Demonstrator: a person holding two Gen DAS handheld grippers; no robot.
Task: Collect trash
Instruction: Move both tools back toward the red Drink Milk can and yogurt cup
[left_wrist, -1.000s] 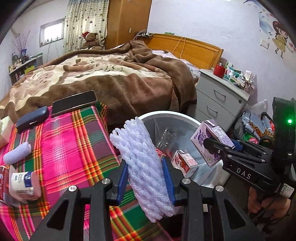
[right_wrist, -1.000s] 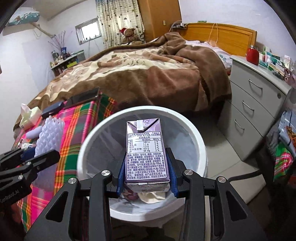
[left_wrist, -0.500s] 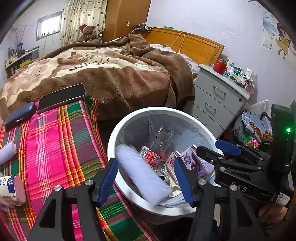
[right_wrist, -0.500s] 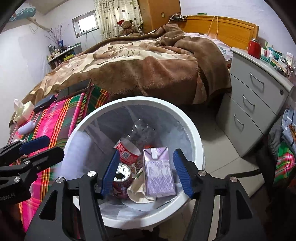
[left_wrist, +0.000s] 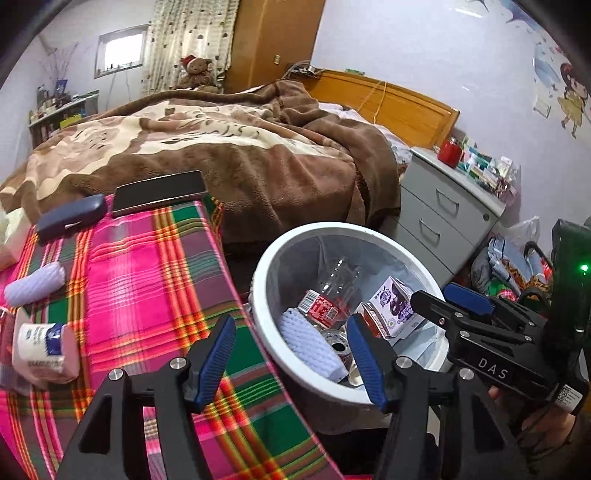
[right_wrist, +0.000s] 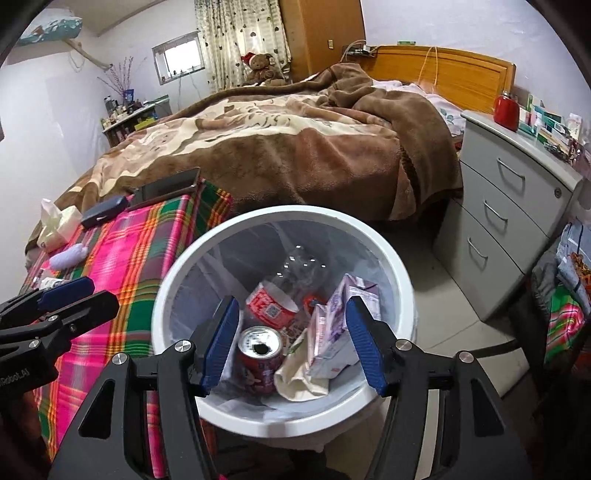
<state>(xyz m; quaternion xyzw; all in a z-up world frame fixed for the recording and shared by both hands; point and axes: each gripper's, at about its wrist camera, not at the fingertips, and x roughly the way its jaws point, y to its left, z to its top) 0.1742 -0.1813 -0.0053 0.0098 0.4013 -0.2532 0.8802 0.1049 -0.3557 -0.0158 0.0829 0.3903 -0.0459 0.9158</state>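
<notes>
A bedroom: a plaid-covered table (left_wrist: 147, 280) stands at the left, a bed (left_wrist: 207, 155) with a brown blanket lies beyond, and grey drawers (right_wrist: 517, 206) stand at the right. The white bin (right_wrist: 369, 236) stands on the floor just right of the table. In it a foam sleeve (left_wrist: 310, 341) lies slanting near-right, beside a purple carton (right_wrist: 340, 325) leaning up-right. The left gripper (left_wrist: 291, 354) and right gripper (right_wrist: 291, 339) have just opened their jaws, empty, over the bin.

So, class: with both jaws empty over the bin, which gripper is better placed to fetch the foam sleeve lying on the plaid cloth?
Left, probably. The left gripper hangs at the plaid cloth's edge, same side as the foam sleeve. The right gripper sits over the bin, farther away.
</notes>
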